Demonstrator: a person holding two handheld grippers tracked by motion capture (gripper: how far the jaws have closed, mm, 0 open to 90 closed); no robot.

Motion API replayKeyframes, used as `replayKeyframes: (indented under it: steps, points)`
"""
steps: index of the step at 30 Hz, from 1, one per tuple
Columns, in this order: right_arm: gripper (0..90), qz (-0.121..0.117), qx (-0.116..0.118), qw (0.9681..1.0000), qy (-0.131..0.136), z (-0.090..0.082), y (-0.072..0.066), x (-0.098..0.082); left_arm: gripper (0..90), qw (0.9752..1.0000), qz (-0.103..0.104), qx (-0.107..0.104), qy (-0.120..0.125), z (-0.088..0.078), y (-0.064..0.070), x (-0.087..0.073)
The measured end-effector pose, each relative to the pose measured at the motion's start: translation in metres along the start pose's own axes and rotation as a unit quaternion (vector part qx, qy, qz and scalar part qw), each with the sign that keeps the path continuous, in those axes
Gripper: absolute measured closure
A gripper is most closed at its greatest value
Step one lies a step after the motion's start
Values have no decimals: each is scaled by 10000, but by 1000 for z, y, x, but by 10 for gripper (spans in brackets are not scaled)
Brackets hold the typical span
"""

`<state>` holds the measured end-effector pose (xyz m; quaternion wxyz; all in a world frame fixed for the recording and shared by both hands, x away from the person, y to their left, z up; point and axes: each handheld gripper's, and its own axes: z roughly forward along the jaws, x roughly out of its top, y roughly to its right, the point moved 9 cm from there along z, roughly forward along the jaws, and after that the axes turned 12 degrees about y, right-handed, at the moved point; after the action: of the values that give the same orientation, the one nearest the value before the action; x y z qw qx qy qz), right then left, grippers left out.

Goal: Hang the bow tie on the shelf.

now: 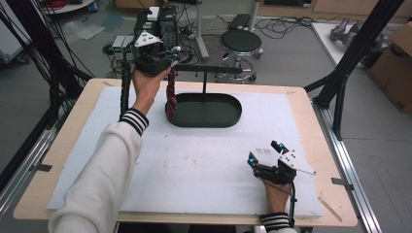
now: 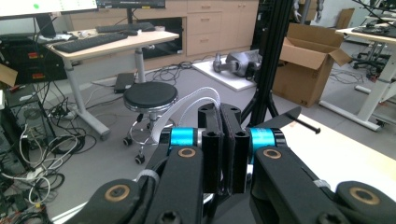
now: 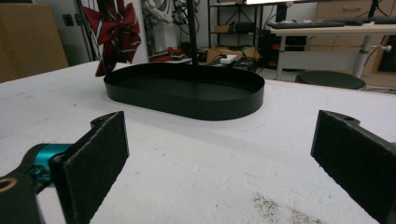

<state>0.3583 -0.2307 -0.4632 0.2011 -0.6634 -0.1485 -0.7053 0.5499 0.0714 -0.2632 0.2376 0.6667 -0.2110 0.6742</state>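
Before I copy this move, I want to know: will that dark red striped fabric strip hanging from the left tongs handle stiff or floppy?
Probably floppy: the fabric strip hangs twisted below the left tongs. Likely light, since it drapes loosely beside the black tray. It may swing or snag on the stand's crossbar.

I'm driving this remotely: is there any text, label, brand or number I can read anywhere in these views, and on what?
None can be read.
Monitor screens at the top of the left gripper view: content too small and blurred.
Red patches on the dark equipment at that view's left: blurred, no words legible.
Cardboard box: no print legible.
Black oval tray, red scrunchie and both hand-held grippers, left and right: no markings visible.
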Motion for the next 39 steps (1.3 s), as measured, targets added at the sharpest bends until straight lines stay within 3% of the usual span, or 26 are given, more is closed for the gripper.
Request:
replayKeyframes:
  steps: [9, 16, 35, 39]
  points:
    - [31, -6, 0, 10000, 2, 0, 0, 0, 872, 9998, -91, 59, -145, 12, 2, -19]
    - [31, 11, -6, 10000, 8, 0, 0, 0, 872, 9994, -303, 28, -187, 18, 5, -31]
    - [31, 23, -8, 10000, 0, 0, 0, 0, 871, 9972, -329, 64, -666, 23, 12, -71]
    - [31, 11, -7, 10000, 11, 0, 0, 0, 871, 9964, -257, 49, -809, 22, 14, -78]
